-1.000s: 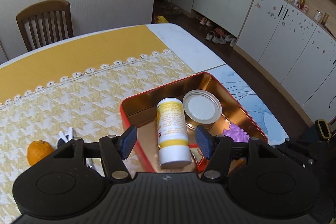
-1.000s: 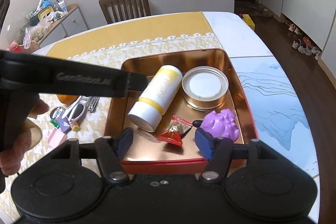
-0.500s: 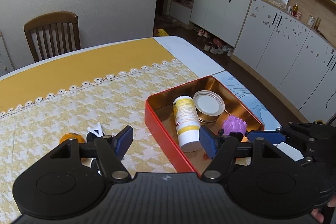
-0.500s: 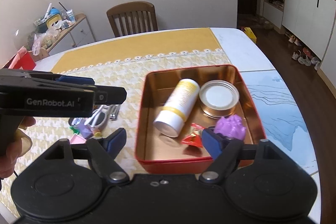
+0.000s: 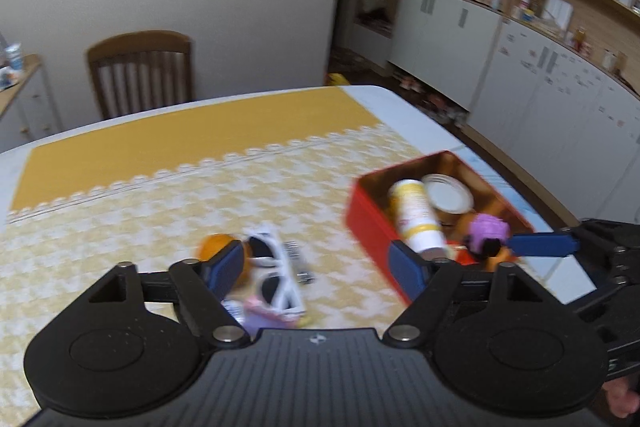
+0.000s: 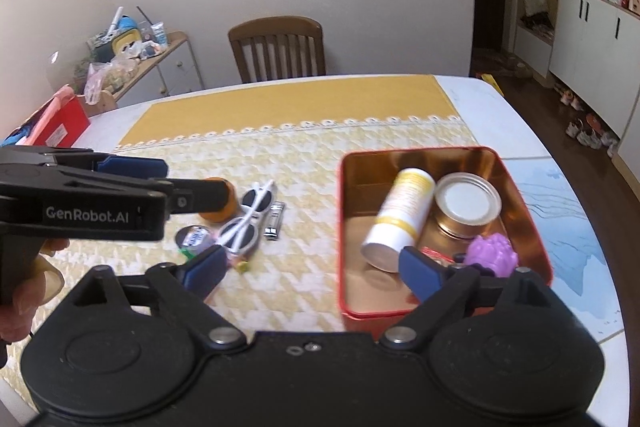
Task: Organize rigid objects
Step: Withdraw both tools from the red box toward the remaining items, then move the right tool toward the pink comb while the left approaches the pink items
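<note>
A red tin tray [image 6: 528,203] [image 5: 370,223] on the right holds a white and yellow bottle [image 6: 400,217] lying down, a round gold tin [image 6: 468,205], a purple toy [image 6: 492,255] and a red wrapper [image 6: 434,253]. Left of the tray, white sunglasses [image 6: 248,219] [image 5: 276,275], a nail clipper [image 6: 275,221], an orange [image 6: 222,203] [image 5: 212,245] and a small round tin [image 6: 196,237] lie on the cloth. My left gripper [image 5: 318,265] is open and empty above the sunglasses. My right gripper [image 6: 310,269] is open and empty near the tray's front left corner.
A yellow and white patterned cloth [image 6: 304,163] covers the table. A wooden chair [image 6: 278,49] stands at the far side. A side shelf with clutter [image 6: 132,55] is at the left. White cabinets [image 5: 540,75] line the right wall.
Both grippers have drawn back and shifted left from the tray. The left gripper now sits over the sunglasses and orange. Both stay open and empty.
</note>
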`<state>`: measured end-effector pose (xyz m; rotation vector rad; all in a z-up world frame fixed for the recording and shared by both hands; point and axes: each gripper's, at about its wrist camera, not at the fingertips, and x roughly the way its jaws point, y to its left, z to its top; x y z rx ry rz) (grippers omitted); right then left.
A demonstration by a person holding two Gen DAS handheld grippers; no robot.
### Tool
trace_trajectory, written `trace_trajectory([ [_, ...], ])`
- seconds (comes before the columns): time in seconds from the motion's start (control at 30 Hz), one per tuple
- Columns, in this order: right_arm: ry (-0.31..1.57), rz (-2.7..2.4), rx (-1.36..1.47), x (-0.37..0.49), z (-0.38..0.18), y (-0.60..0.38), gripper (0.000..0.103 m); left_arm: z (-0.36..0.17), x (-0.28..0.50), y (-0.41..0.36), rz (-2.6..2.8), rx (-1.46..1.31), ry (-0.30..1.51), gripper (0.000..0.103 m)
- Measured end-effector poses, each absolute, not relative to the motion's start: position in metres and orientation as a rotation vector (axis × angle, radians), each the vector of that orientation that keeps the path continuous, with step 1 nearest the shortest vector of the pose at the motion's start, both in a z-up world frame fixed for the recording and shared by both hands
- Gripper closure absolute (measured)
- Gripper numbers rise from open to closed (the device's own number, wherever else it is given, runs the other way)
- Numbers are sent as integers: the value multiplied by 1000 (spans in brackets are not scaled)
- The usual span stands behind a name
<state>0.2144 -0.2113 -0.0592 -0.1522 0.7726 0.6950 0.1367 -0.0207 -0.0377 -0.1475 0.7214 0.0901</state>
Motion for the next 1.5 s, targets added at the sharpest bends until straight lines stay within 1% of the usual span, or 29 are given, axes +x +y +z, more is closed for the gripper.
trace_trajectory([
  [0.07,746,717,-145,210,-58,-207,0,-39,129,-6,115,-157,710,20],
  [0.2,728,737,-147,202,-57,-193,0,-46,118,20,164,-165,711,20],
  [0.4,750,754,-182,190,-68,-165,0,-64,106,46,186,-148,748,19],
  [0.6,787,787,-231,176,-88,-138,0,-88,99,57,169,-114,795,19],
  [0.87,855,813,-303,163,-117,-105,1,-115,109,75,160,-166,872,19],
  [1.03,872,794,-319,161,-132,-92,4,-125,114,77,112,-209,881,19],
  [1.5,859,735,-329,169,-159,-73,26,-146,127,58,116,-221,898,20],
])
